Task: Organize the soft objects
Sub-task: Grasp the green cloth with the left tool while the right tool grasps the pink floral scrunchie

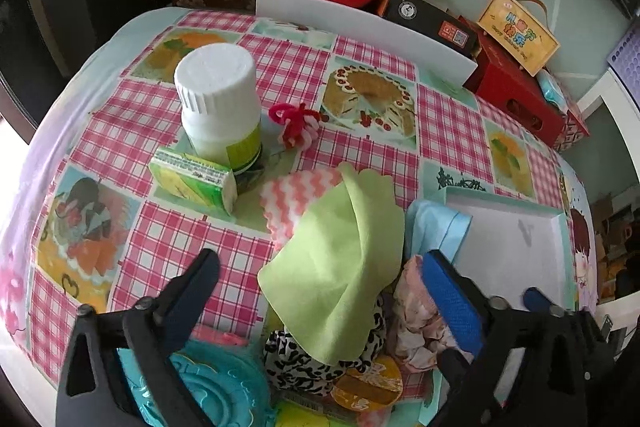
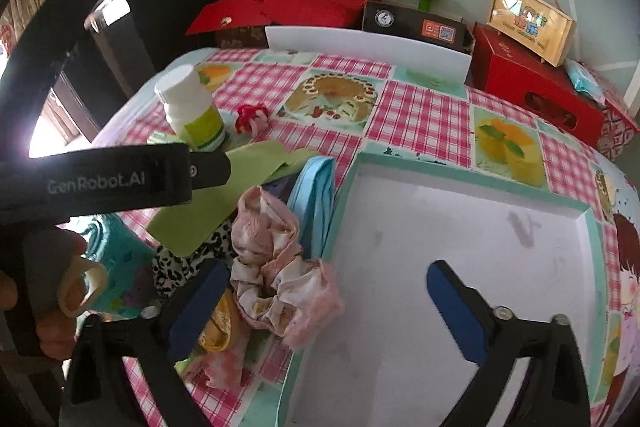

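The left gripper [image 1: 320, 271] is made of matte black plastic, with two long fingers that become narrow toward the tips. Each finger carries a dark blue pad [image 1: 454, 303] with a fine dotted texture on its inner face. Small silver screws [image 1: 498, 303] sit at the joints where the fingers meet the triangular black frames with cut-out openings. The right gripper [image 2: 326, 287] has the same build: black fingers, blue pads, silver screws. In the right wrist view the left gripper's black body shows the pale grey marking "GenRobot.AI" [image 2: 96, 182]. A finger of the person's hand [image 2: 60, 287] wears a beige bandage.
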The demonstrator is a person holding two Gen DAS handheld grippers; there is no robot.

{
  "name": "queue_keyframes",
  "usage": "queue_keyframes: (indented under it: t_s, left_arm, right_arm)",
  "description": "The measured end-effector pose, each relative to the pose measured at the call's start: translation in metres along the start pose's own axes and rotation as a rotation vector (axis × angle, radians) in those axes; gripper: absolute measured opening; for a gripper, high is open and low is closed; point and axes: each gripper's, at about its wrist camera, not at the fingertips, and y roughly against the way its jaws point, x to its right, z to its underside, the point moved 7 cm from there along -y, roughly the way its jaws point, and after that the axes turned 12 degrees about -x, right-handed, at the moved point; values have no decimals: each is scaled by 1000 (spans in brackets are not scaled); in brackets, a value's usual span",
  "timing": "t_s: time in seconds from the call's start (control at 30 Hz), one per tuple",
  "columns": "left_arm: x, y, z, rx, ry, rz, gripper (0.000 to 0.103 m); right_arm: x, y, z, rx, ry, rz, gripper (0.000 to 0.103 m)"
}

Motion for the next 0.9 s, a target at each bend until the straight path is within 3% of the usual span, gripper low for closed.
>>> queue_keyframes:
  t_s: [0.07,0.17,0.3,0.37,0.47,0.6,0.67,0.9]
  left_arm:
    - [0,-3,1,-13,-1,16,87]
    - [3,-5,2,-21,-7,34,82]
    - [8,-9,3,-29,-24,43,69]
    - [9,-12,4,-38,-29,50,62]
    - [10,-14,3,-33,-35,59,57]
    - [11,-15,2,-30,-38,67,52]
    - [10,-16,3,-34,-36,70,43]
    - [9,-16,3,-30,-28,103,23]
  right_arm:
    - [-2,-2,0,-5,1,-12,79]
    - [-7,-6,1,-13,3,-34,75]
    - [-16,-7,1,-19,24,-64,50]
    - [-19,-10,2,-26,31,-71,49]
    - [-22,-14,4,-41,33,-86,38]
    - [-23,-20,5,-53,33,-90,30]
    - [-24,-21,5,-60,34,-94,23]
    - [-28,-30,6,-82,35,-111,19]
